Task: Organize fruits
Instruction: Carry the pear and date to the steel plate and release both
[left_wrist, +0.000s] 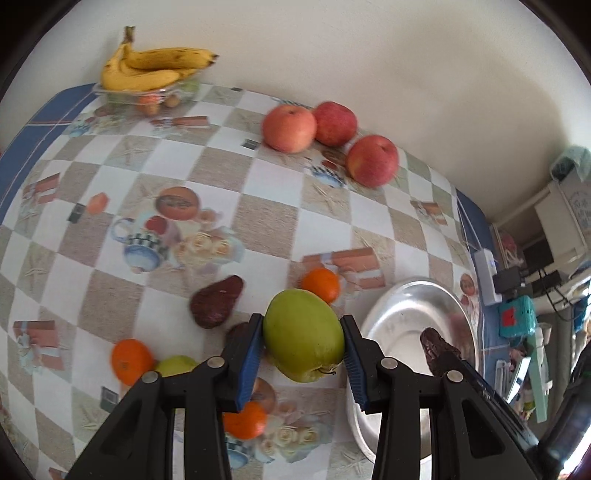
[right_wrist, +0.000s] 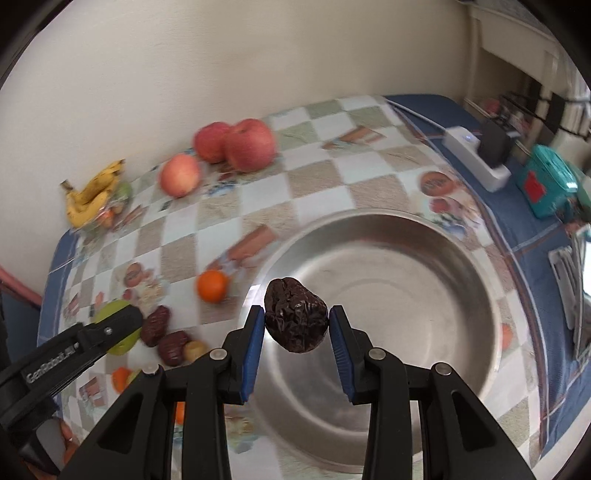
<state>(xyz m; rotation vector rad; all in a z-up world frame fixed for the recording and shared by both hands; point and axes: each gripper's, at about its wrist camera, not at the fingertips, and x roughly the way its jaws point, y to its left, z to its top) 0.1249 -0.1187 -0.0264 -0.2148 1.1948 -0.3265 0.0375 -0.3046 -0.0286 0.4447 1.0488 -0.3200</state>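
Observation:
In the left wrist view my left gripper (left_wrist: 302, 319) is shut on a green apple (left_wrist: 303, 343), held above the checked tablecloth. A steel bowl (left_wrist: 399, 321) lies just to its right. In the right wrist view my right gripper (right_wrist: 296, 312) is shut on a dark wrinkled date (right_wrist: 295, 321), hanging over the near left part of the steel bowl (right_wrist: 406, 295). The left gripper's finger (right_wrist: 118, 325) shows there at the left, over the green apple (right_wrist: 110, 308). Loose on the cloth are oranges (left_wrist: 320, 284), a dark date (left_wrist: 216, 301) and another green fruit (left_wrist: 175, 365).
Three red apples (left_wrist: 332, 136) sit by the back wall. Bananas (left_wrist: 155, 66) rest on a clear container at the far left. A white power strip (left_wrist: 485, 273) and a teal box (left_wrist: 515, 317) lie at the table's right edge.

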